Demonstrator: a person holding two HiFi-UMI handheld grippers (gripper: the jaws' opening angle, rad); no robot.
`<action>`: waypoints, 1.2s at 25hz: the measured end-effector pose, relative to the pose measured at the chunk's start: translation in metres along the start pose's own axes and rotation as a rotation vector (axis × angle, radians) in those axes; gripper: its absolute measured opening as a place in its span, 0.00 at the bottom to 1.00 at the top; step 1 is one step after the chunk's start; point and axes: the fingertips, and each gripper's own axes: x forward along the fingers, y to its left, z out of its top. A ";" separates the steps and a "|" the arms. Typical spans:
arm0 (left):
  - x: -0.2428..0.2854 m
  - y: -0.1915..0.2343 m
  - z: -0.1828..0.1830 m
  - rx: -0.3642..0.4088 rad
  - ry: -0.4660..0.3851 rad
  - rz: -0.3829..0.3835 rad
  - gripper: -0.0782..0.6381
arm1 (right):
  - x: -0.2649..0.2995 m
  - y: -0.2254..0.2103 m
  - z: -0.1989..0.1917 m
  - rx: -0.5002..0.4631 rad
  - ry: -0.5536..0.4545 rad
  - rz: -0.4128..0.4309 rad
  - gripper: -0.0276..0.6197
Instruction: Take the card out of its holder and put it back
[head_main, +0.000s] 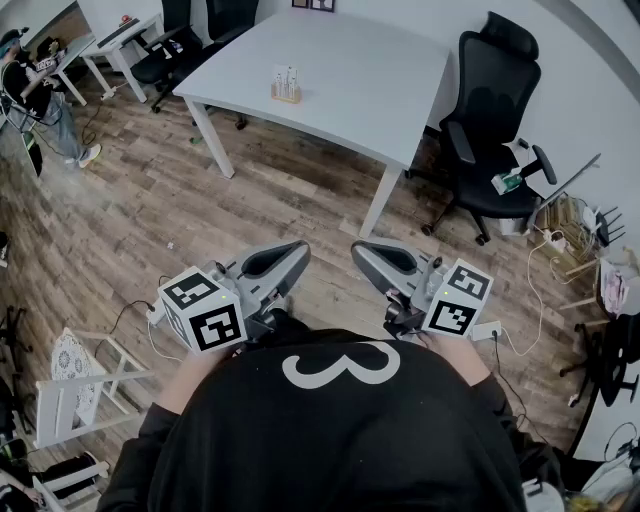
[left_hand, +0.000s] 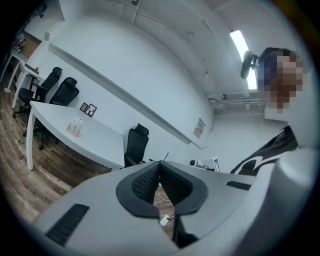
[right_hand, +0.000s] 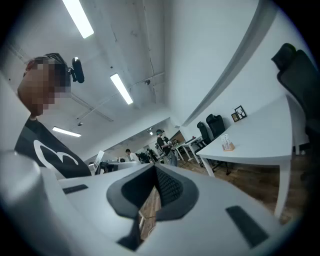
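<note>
Close to the person's tummy, the left hand-held gripper (head_main: 285, 258) and the right hand-held gripper (head_main: 375, 258) are held up side by side, a little apart. Both point away from the body, toward the white surface (head_main: 340, 60).

Looking along the left hand-held gripper (left_hand: 160, 172), its two black pads are pressed together at the tips. Nothing is between them. Only a thin strip of floor shows through the small gap lower down. The right hand-held gripper (right_hand: 155, 175) is the same: its pads are pressed together and it pinches nothing.

Under both of them is the brown wooden floor (head_main: 150, 220). A white power strip (head_main: 487, 330) lies on the floor just beside the right hand-held gripper.

Farther out stands the white surface on its white legs. On it, near the middle, sits a small wooden holder (head_main: 286, 96). The white card (head_main: 286, 77) stands upright in the holder. Both are well apart from the two hand-held grippers. The holder also shows in the left gripper view (left_hand: 75, 129) and in the right gripper view (right_hand: 228, 145), small and far away.

A black office chair (head_main: 490, 120) stands at the right end of the surface. More black chairs (head_main: 180, 40) stand at its far left corner. Another person (head_main: 35, 90) is at a desk far off on the left.
</note>
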 end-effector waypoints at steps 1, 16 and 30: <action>0.000 0.002 0.001 0.000 0.001 0.005 0.13 | 0.000 -0.002 0.001 0.001 -0.002 -0.002 0.06; 0.017 0.058 0.002 -0.078 0.042 0.006 0.13 | 0.028 -0.048 -0.005 0.090 0.003 -0.020 0.06; 0.088 0.188 0.065 -0.115 0.106 -0.027 0.13 | 0.108 -0.179 0.035 0.168 -0.007 -0.077 0.06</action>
